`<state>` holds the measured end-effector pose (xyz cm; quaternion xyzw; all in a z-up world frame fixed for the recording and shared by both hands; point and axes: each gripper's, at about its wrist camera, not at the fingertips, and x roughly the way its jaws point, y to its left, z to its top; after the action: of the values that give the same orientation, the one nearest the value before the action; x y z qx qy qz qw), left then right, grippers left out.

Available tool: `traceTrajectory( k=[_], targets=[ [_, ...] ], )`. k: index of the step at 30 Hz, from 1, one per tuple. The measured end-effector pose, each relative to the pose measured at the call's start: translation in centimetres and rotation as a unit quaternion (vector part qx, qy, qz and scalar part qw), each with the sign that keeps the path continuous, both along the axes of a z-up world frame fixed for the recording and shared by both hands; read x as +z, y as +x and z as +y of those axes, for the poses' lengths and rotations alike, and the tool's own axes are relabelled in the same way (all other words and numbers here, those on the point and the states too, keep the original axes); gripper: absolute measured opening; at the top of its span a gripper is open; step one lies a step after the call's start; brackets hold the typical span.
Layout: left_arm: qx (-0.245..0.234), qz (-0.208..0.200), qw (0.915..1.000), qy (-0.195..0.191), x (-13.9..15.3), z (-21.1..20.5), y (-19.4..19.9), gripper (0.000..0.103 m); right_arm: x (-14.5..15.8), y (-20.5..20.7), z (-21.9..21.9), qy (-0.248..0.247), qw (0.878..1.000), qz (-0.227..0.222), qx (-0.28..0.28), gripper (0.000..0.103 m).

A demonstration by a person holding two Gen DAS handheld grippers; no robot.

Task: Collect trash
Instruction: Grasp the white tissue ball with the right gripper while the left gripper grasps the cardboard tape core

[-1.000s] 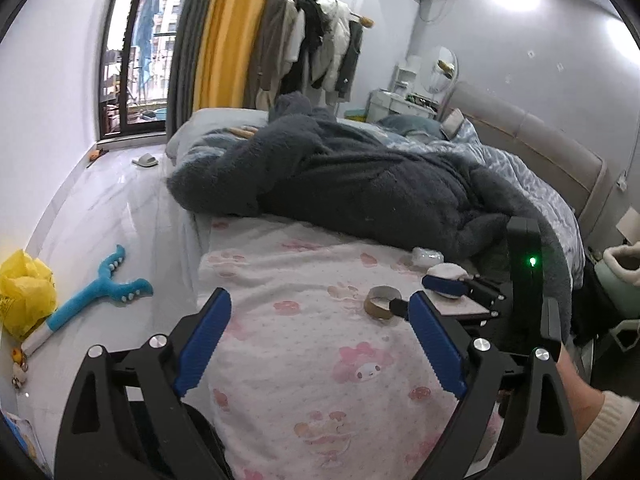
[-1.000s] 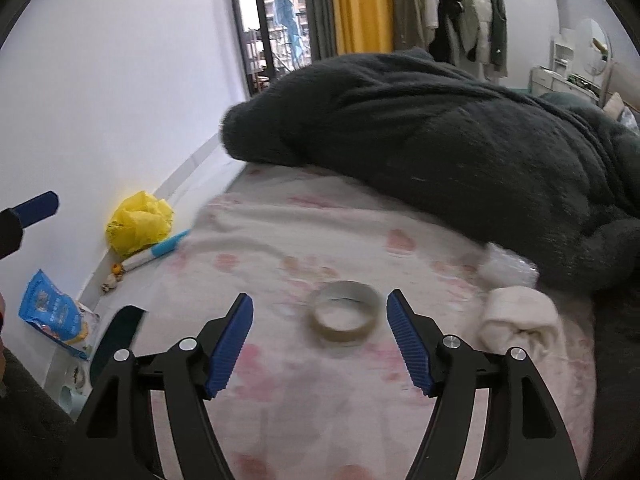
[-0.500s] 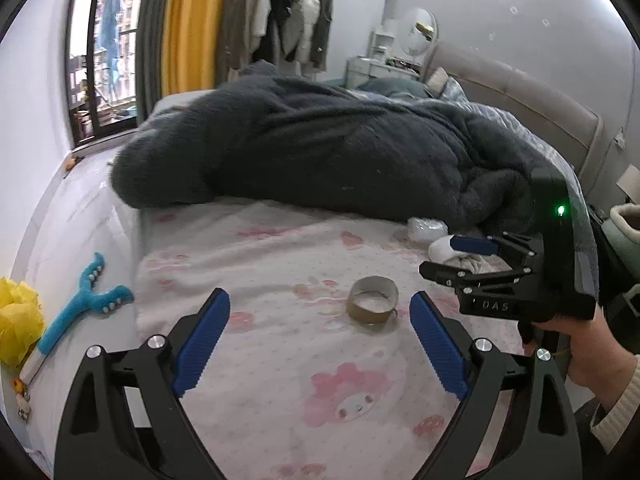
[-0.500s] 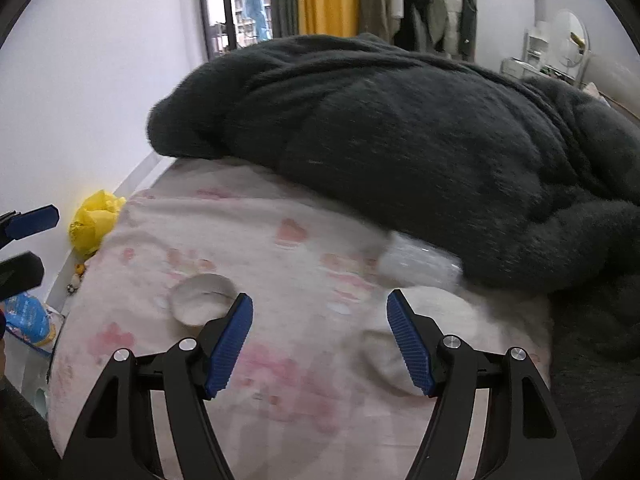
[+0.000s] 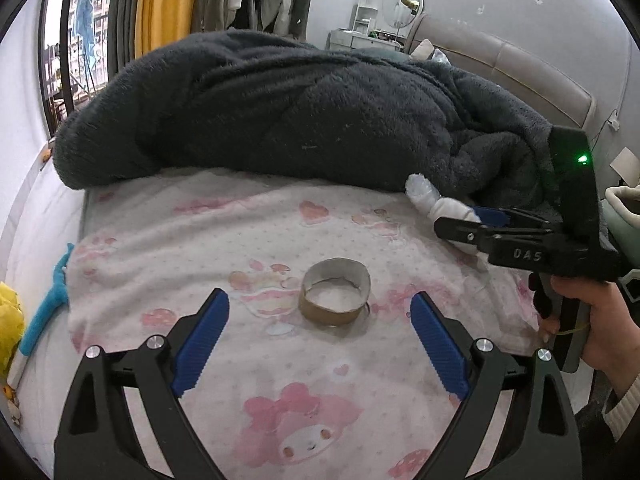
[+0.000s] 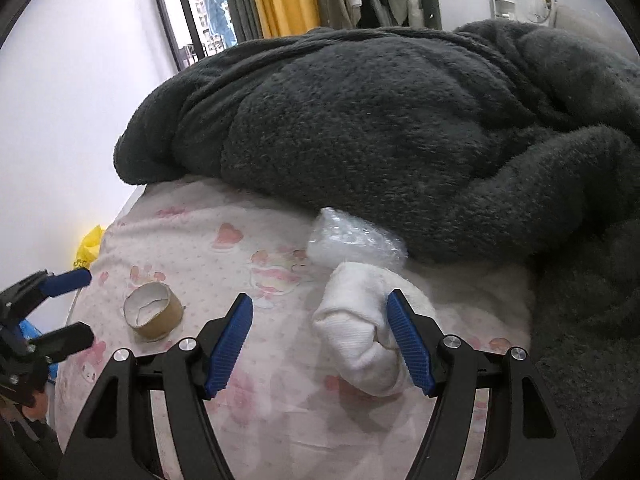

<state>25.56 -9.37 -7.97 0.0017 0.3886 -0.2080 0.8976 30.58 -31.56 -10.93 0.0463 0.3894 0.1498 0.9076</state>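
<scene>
An empty cardboard tape roll (image 5: 335, 297) lies on the pink patterned bed sheet (image 5: 224, 232), just ahead of my open left gripper (image 5: 320, 344); it also shows in the right wrist view (image 6: 152, 316). My right gripper (image 6: 320, 344) is open, with a rolled white sock or cloth wad (image 6: 360, 340) lying between its fingers, close to the right pad. A crumpled clear plastic bag (image 6: 352, 240) lies just beyond it against the blanket. The right gripper (image 5: 492, 224) shows at the right of the left wrist view, by the white wad (image 5: 448, 210).
A big dark grey fleece blanket (image 6: 400, 112) covers the far half of the bed. On the floor at left lie a yellow bag (image 5: 8, 320) and a blue toy (image 5: 48, 312). The headboard (image 5: 520, 76) is at far right.
Both grippers have moved in closer over the bed. The right gripper swung right from the tape roll to the white wad. The left gripper now faces the tape roll.
</scene>
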Motion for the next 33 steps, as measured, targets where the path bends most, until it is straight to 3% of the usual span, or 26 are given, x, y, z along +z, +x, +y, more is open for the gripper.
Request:
traceTrajectory(
  k=[9,11,16,33],
  targets=[
    [0.005,0.016,0.9998,-0.006,-1.0,-1.6,0.9,0.094,-0.4,-0.1,-2.1,-0.011,1.0,0.009,-0.023,0.07],
    [0.003,0.018,0.9998,-0.003,-1.2,-2.0,1.0,0.094,-0.7,0.1,-2.5,-0.017,0.999,0.013,-0.026,0.064],
    [-0.002,0.02,0.9998,0.005,-1.7,-3.0,1.1,0.093,-0.9,0.1,-4.0,-0.041,0.998,0.016,-0.045,0.029],
    [0.017,0.036,0.9991,0.015,-3.0,-4.2,2.4,0.072,2.8,-2.5,-7.2,0.001,0.999,-0.005,-0.049,0.026]
  ],
)
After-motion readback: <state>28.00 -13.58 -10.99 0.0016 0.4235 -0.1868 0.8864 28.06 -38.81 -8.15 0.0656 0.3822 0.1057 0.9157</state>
